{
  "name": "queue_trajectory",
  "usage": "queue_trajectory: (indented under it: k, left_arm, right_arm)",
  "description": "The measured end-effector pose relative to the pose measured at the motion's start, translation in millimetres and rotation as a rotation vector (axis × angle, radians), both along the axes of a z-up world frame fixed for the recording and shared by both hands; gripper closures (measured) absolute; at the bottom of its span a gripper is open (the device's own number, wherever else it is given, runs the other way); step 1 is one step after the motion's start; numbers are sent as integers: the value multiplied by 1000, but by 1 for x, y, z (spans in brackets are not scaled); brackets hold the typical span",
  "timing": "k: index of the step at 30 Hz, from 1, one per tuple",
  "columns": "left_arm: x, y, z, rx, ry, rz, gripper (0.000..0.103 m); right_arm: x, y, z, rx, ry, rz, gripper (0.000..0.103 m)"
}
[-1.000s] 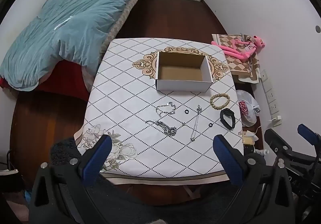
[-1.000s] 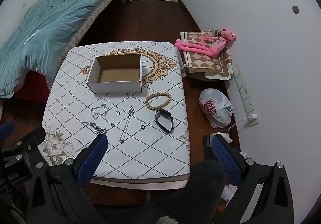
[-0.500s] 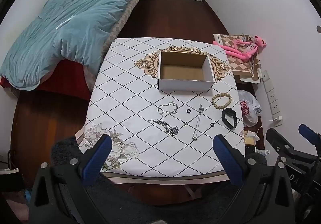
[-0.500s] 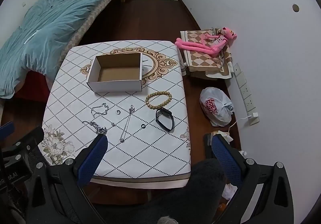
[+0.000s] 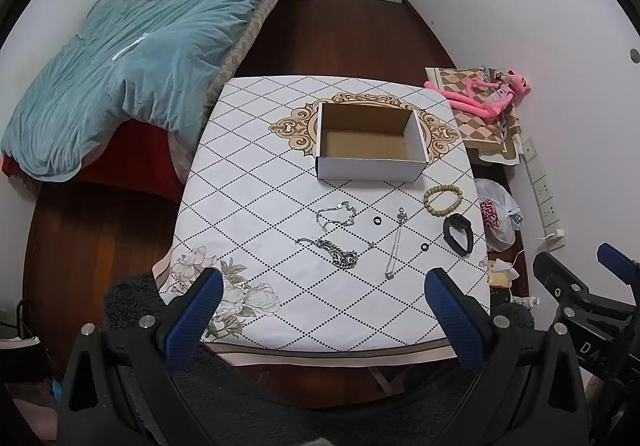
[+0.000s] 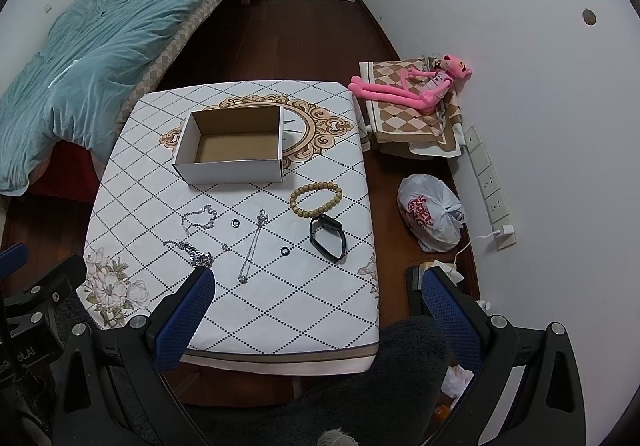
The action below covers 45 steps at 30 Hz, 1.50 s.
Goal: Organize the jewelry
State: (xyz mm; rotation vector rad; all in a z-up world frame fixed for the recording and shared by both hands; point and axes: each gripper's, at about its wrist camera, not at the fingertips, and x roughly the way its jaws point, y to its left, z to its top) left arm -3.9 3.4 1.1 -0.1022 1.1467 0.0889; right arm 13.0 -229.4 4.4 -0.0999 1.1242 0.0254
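1. Left wrist view: our left gripper (image 5: 320, 306) hangs above the near edge of the table (image 5: 248, 182), jaws wide and holding nothing. The cardboard box (image 5: 370, 166) sits open and bare inside, toward the far edge, right of the middle.
2. The jewelry lies loose between the box and the near edge: a thin silver chain (image 5: 336, 215), a heavy link chain (image 5: 334, 252), a pendant necklace (image 5: 395, 244), and two small dark rings (image 5: 377, 220) (image 5: 423, 247).
3. We judge that no piece is picked yet. For the heavy link chain, nearest this gripper, we should pinch its bunched end rather than a single strand, then lift straight before carrying it over the box wall.
4. Right wrist view: our right gripper (image 6: 316, 304) is also spread wide and empty, above the near right corner of the table.
5. The wooden bead bracelet (image 6: 316, 198) and the black wristband (image 6: 328, 236) lie near the right edge, just beside each other. They suit this gripper; close on the band's rim, not flat across its loop.
6. The wristband is close to the right edge, so a sideways nudge could push it off toward the plastic bag (image 6: 432, 212) on the floor.
7. The cloth between the jewelry and the near edge is bare, giving both grippers open room to descend. The stuffed pink toy (image 6: 412, 88) lies well apart, off the table.
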Motion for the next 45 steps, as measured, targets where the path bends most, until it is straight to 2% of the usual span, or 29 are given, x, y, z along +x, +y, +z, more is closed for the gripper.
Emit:
queue_trajectory:
  k: [3, 5, 45]
  left_arm:
    - [0, 0, 1, 2, 0, -1, 0]
    - [0, 0, 1, 3, -2, -1, 0]
    - [-1, -7, 10, 4, -29, -14, 0]
  right_arm:
    - [-2, 3, -1, 1, -4, 0, 0]
    - [-2, -2, 11, -1, -4, 4, 0]
    - [-1, -3, 20, 17, -28, -6, 0]
